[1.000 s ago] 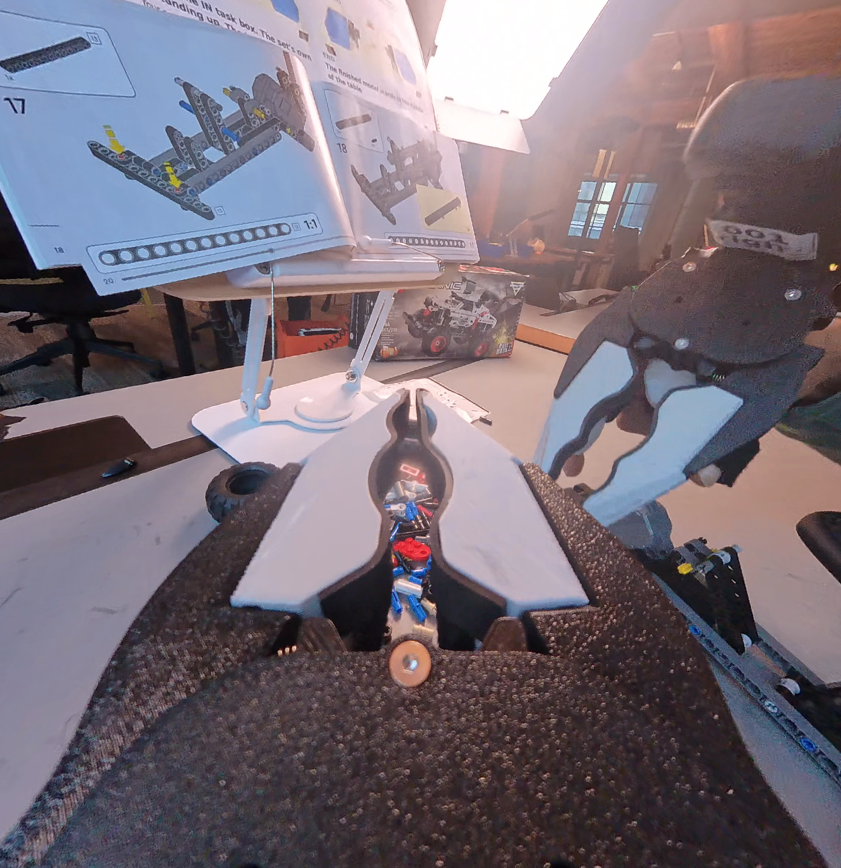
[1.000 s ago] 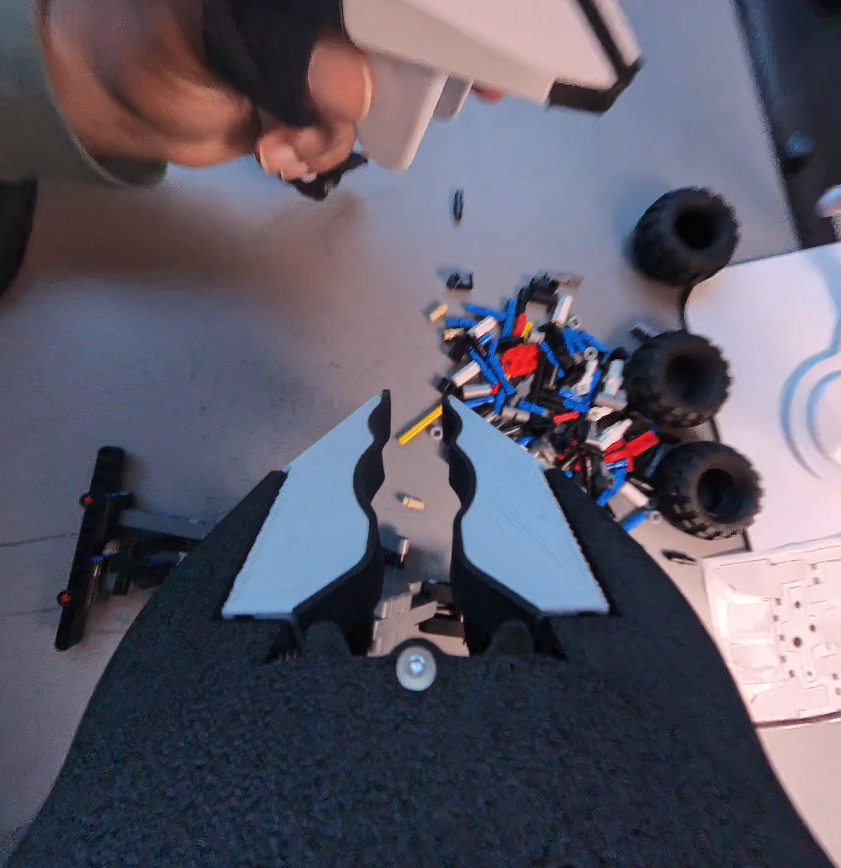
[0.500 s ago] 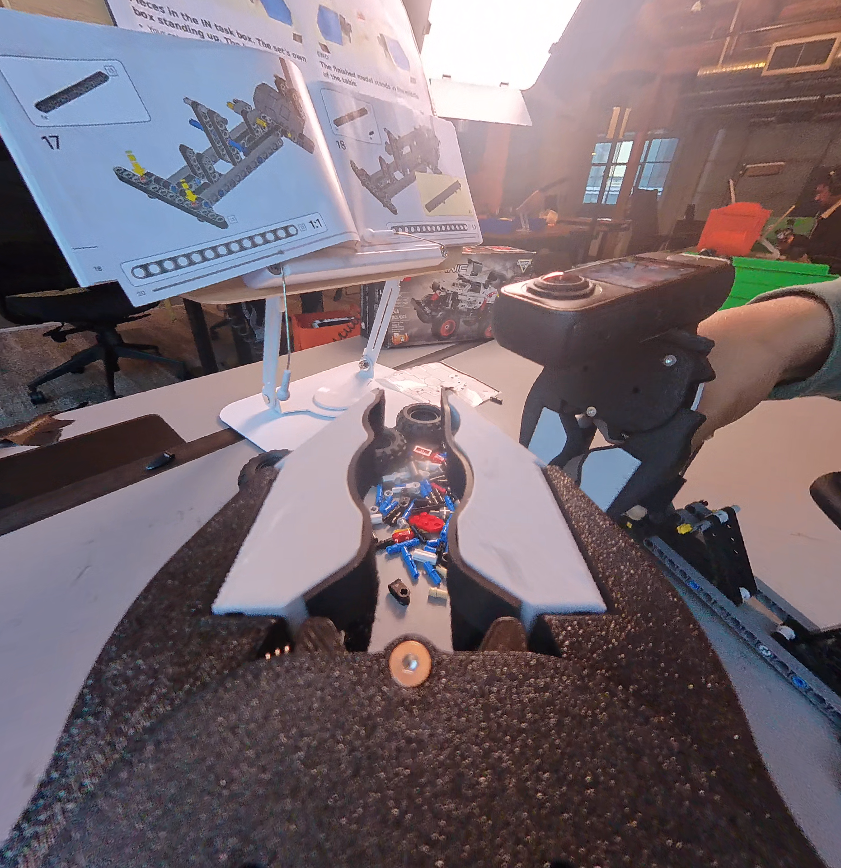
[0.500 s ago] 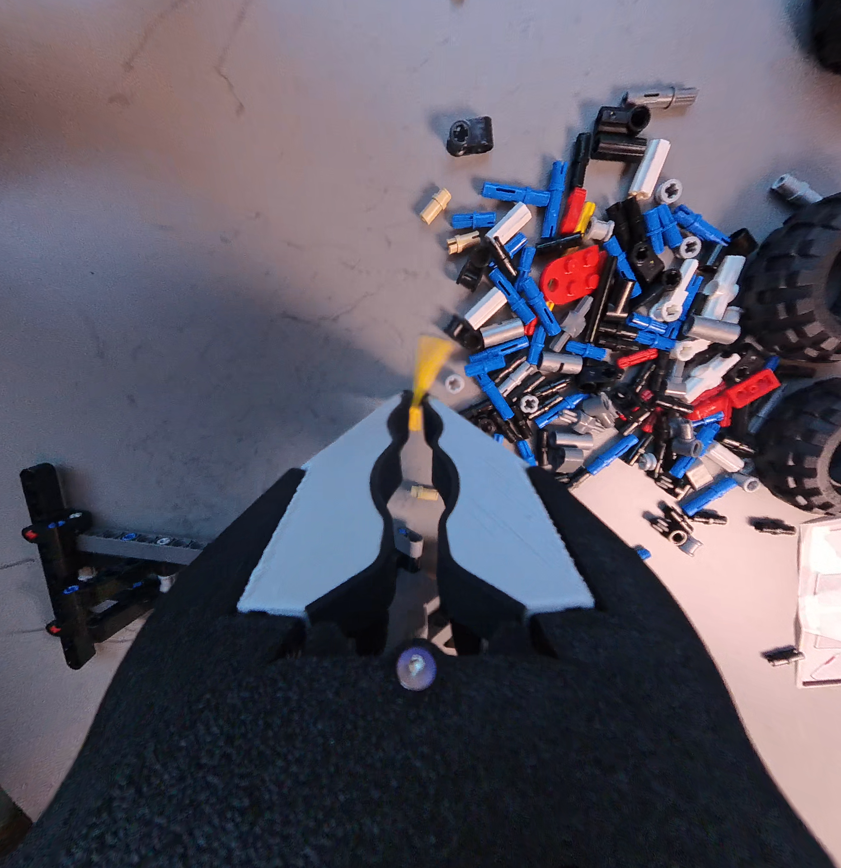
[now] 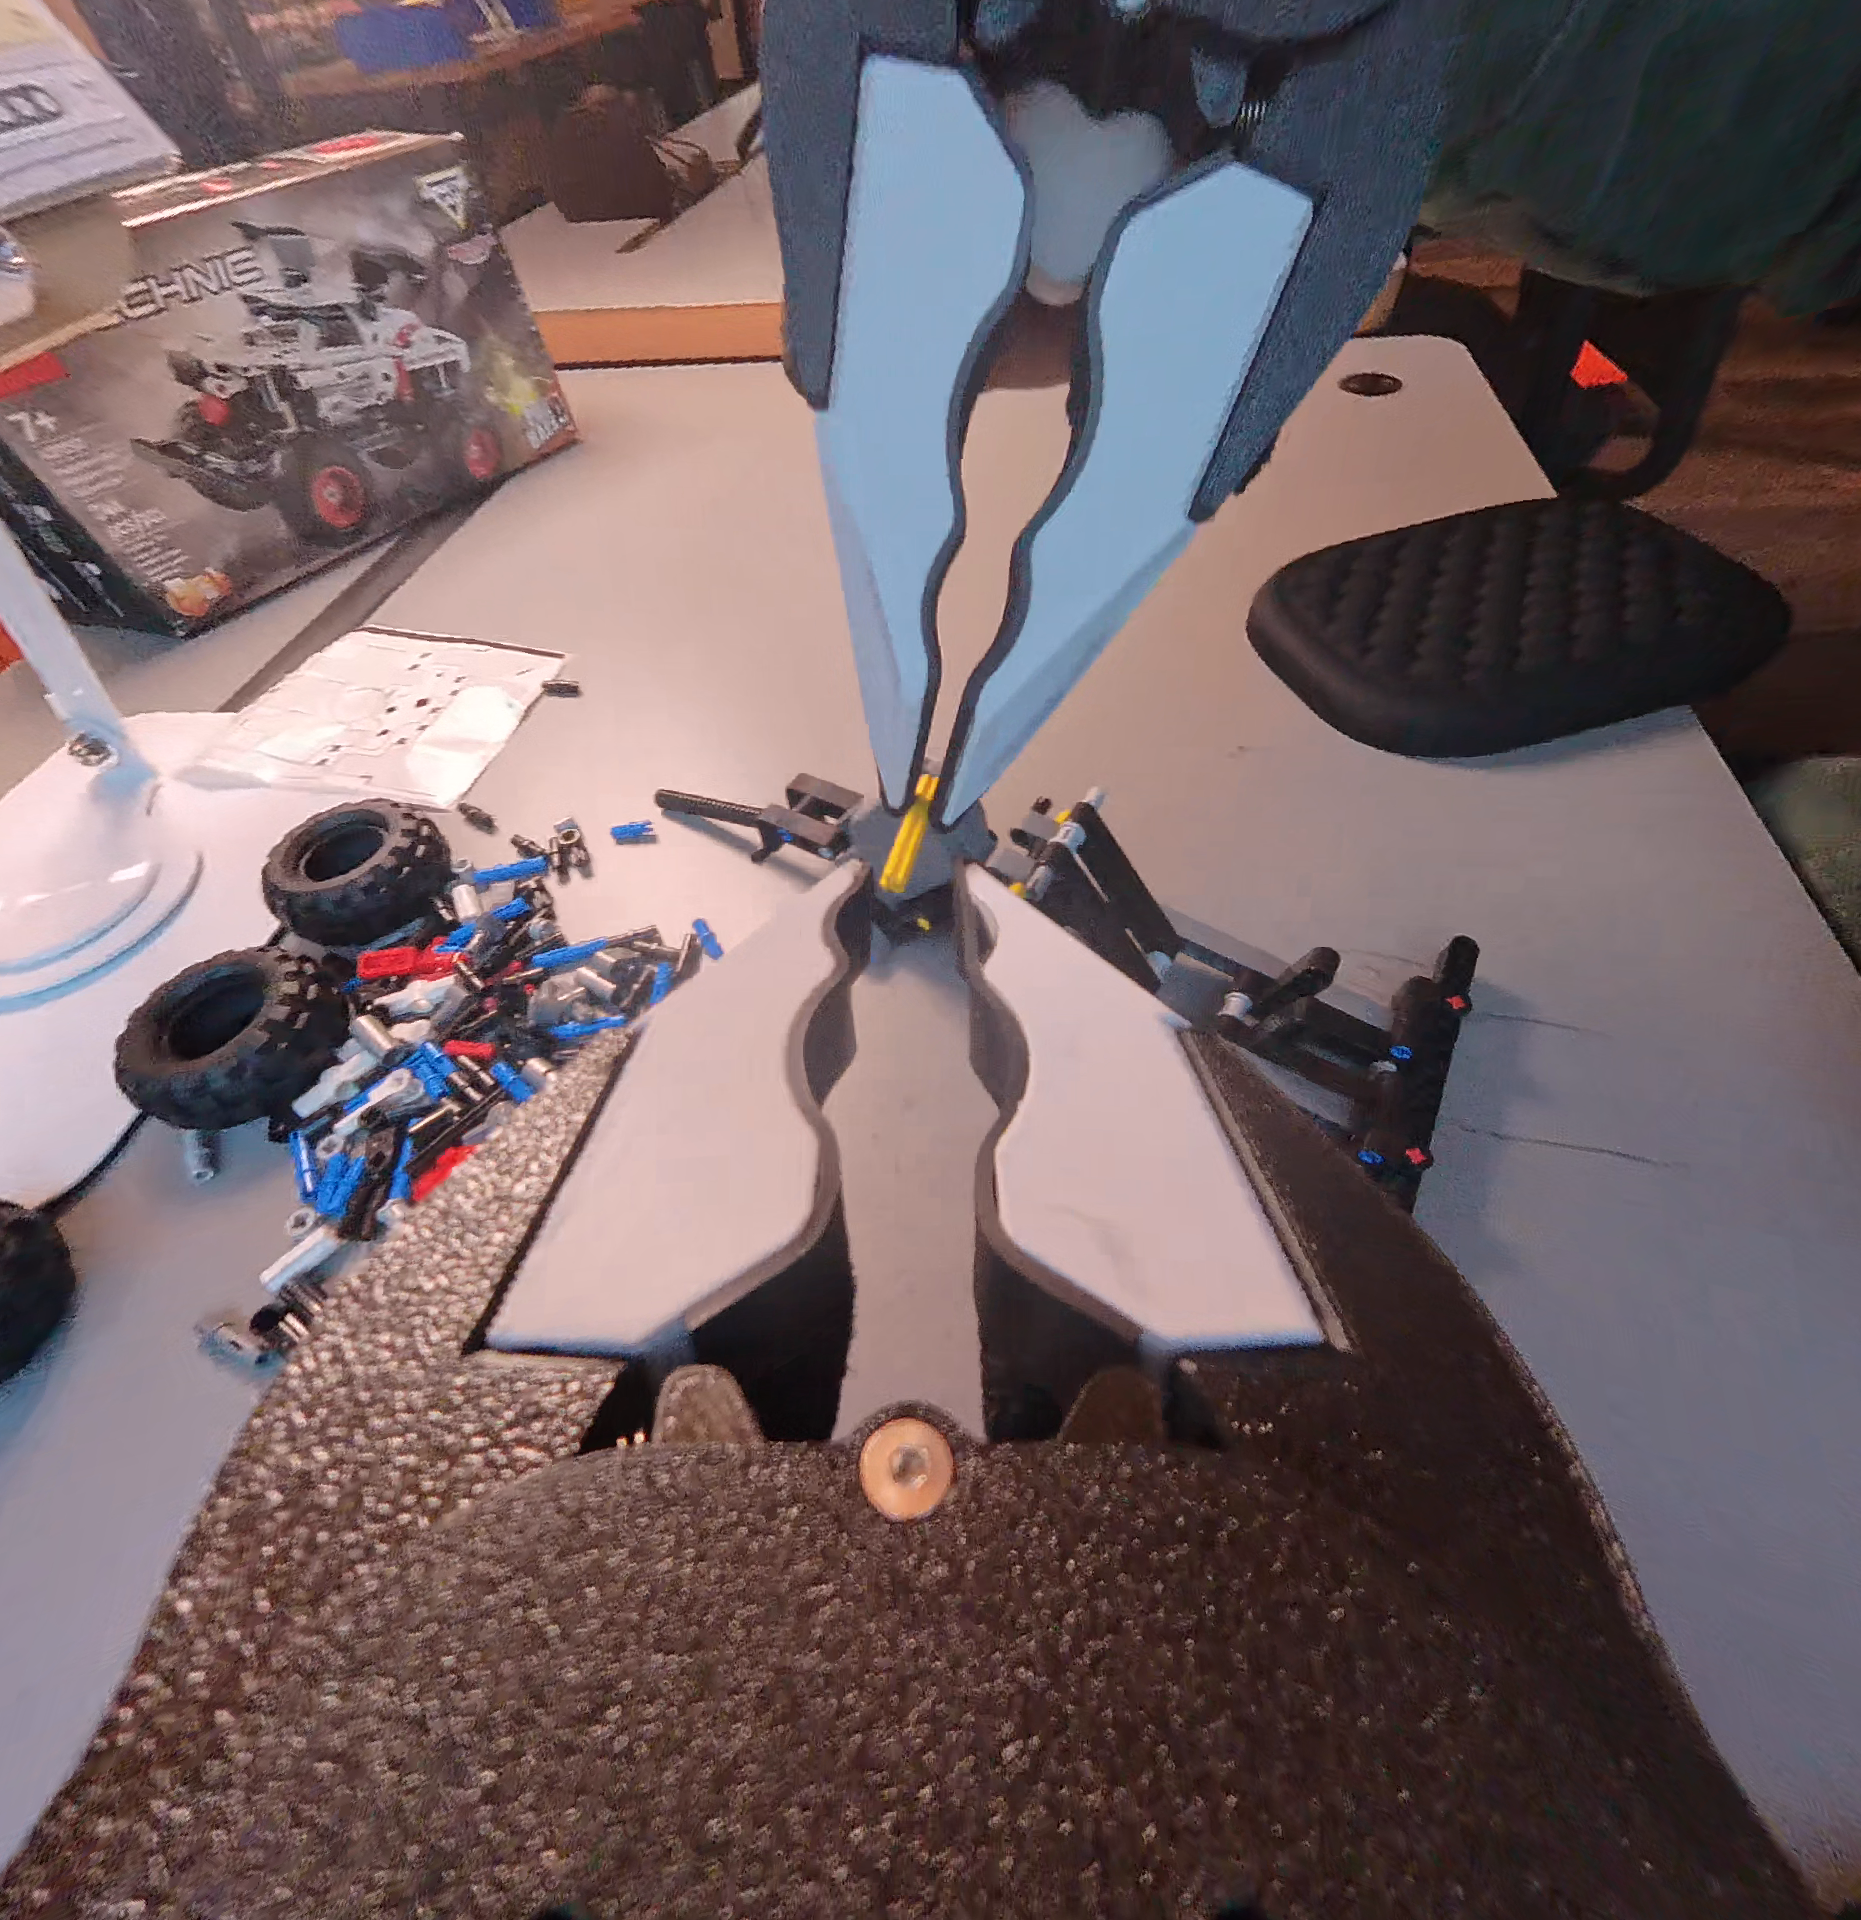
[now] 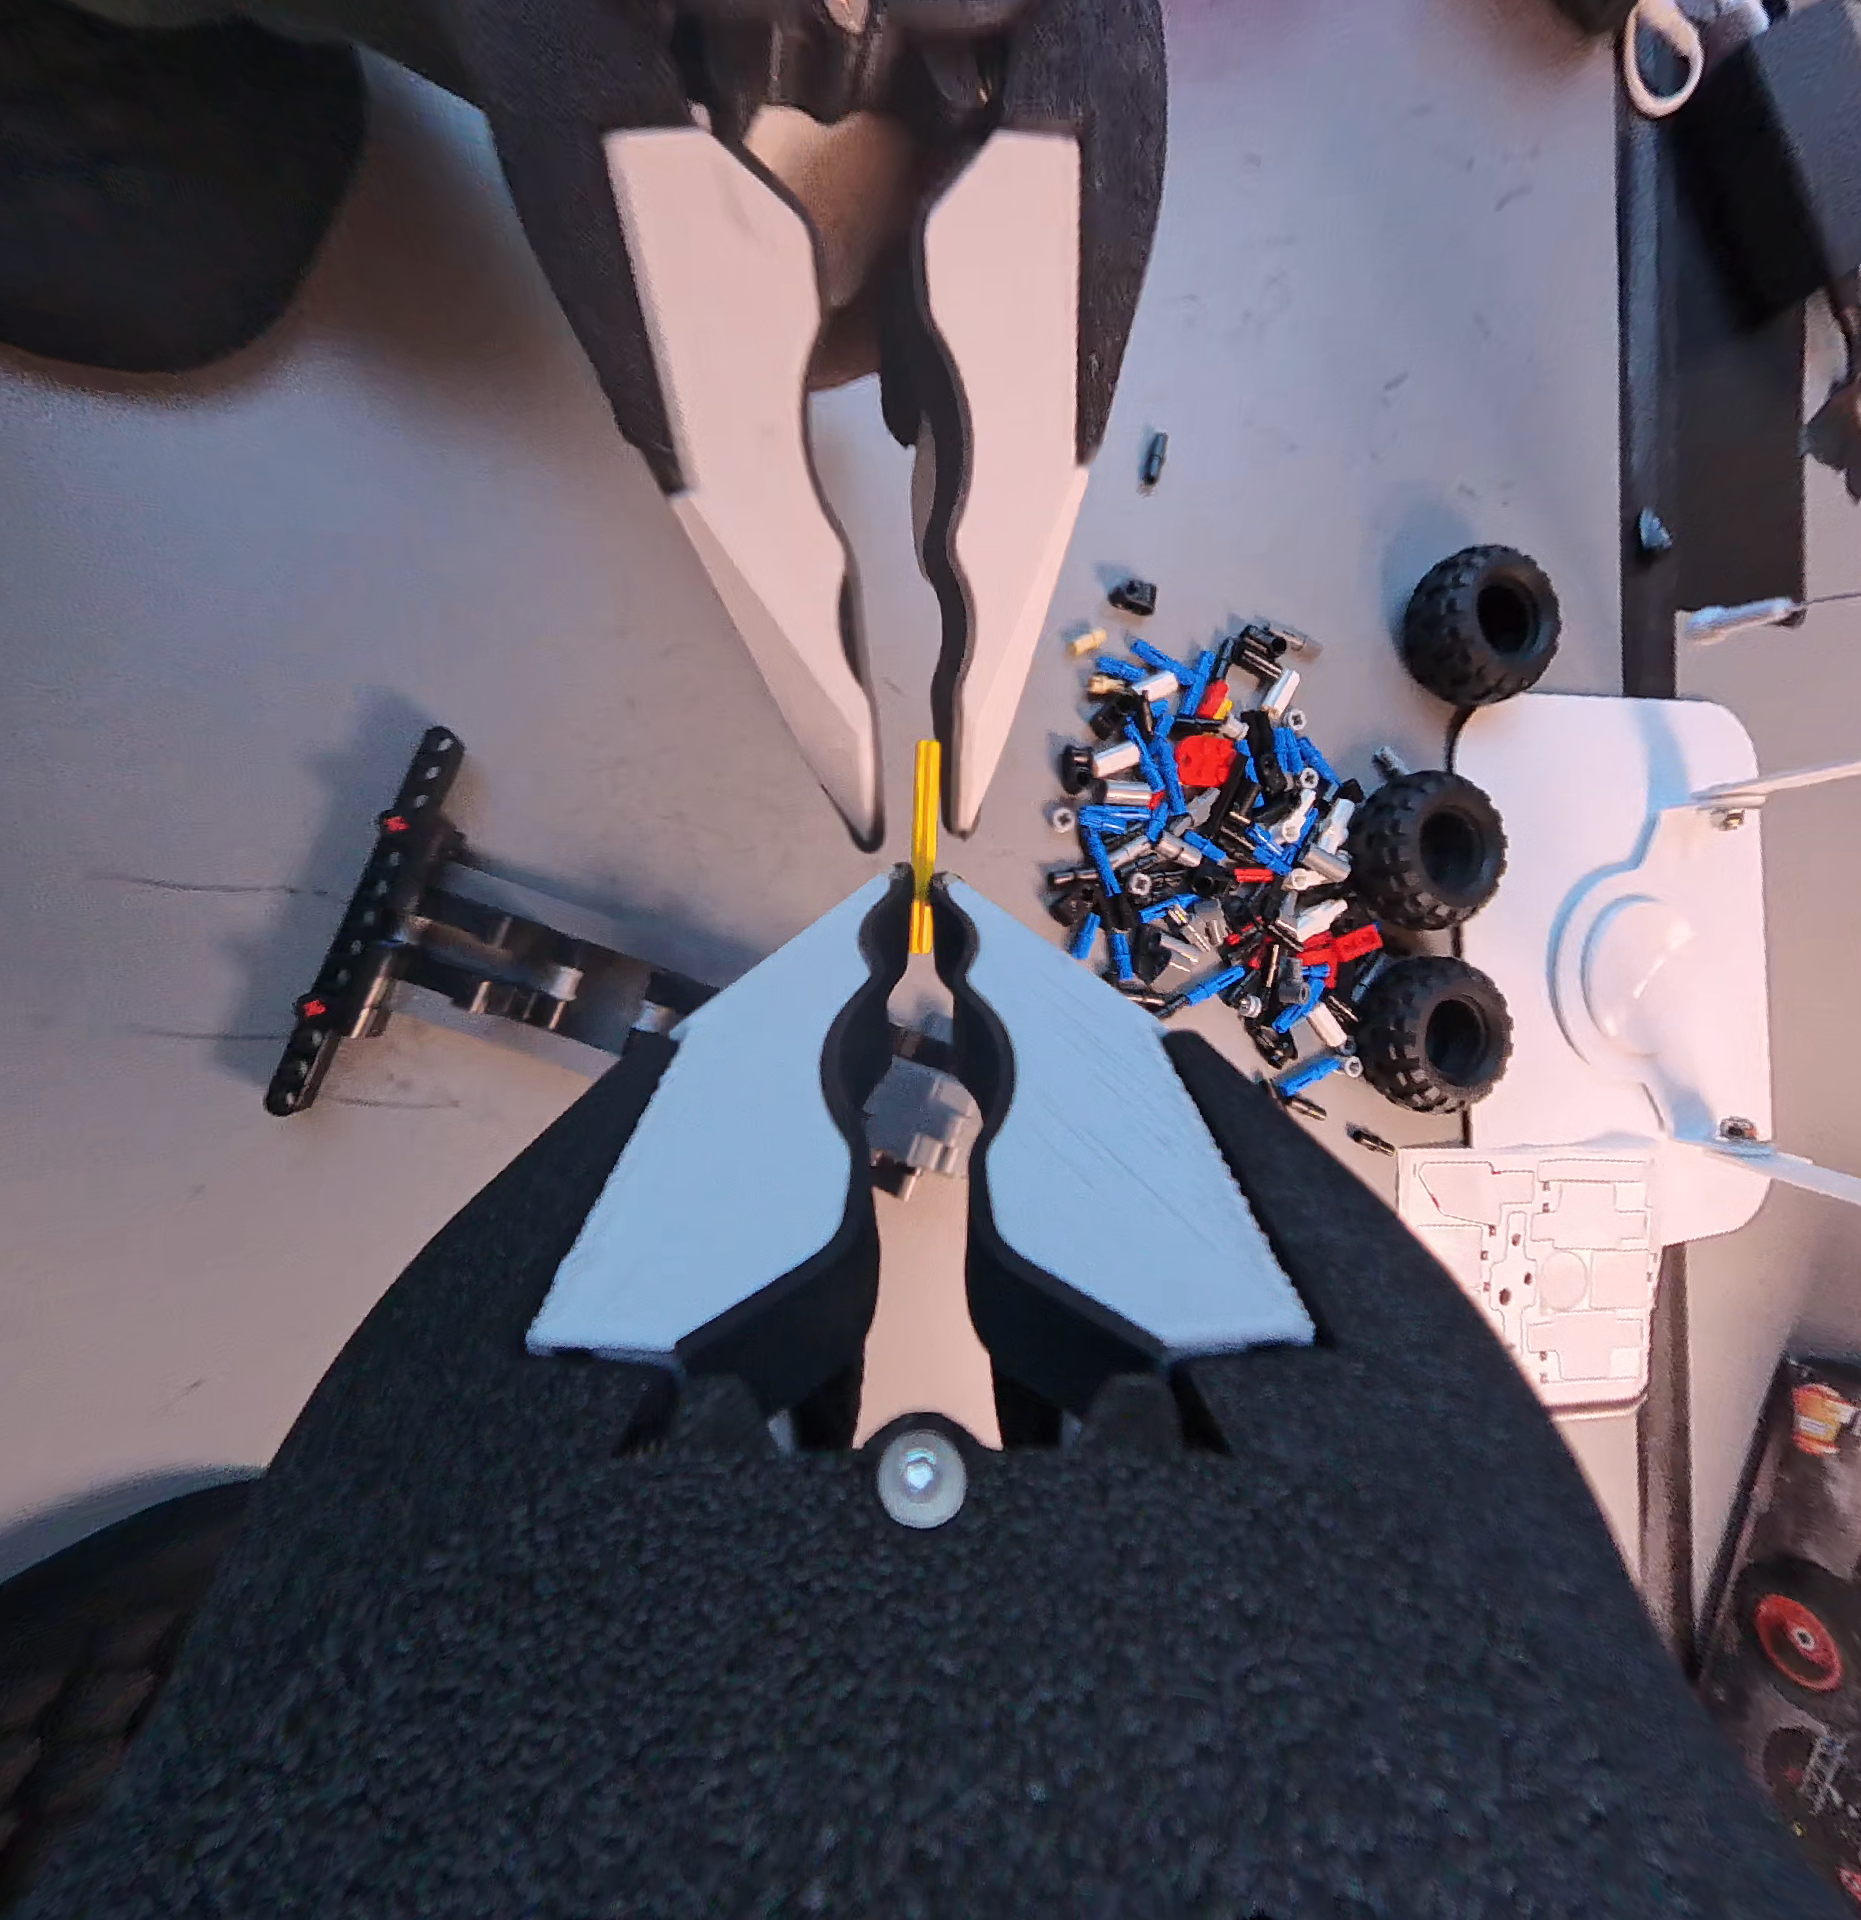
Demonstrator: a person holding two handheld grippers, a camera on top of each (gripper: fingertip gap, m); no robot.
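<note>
– Now, what sits at the centre of the frame?

– A thin yellow axle (image 6: 924, 831), held above the middle of the grey tabletop (image 6: 282, 571). The right gripper (image 6: 915, 883) is clamped on its lower end, tips pressed together around it.

– And the other tool?

– The left gripper (image 6: 910, 821) comes in from the opposite side, point to point with the right one. Its fingers are a narrow gap apart and bracket the axle's free end. Whether either finger touches the axle, I cannot tell.

– What lies beneath?

– A small grey piece (image 6: 921, 1127) on the tabletop, directly under the right gripper. Beside it lies a partly built black frame (image 6: 386, 935) with red and blue pins, well in from the edges.

– Anything left loose?

– Plenty. On the other side of the grippers is a heap of small pieces (image 6: 1196, 831) in blue, black, red and grey, unsorted. Black tyres (image 6: 1425, 847) touch the heap's outer side, none of them on an axle.

– And further out?

– The white stand base (image 6: 1632, 935) sits just past the tyres, with a sticker sheet (image 6: 1528, 1247) against it. A model-truck box (image 5: 271, 364) stands near the tabletop's far edge in the left wrist view.
</note>
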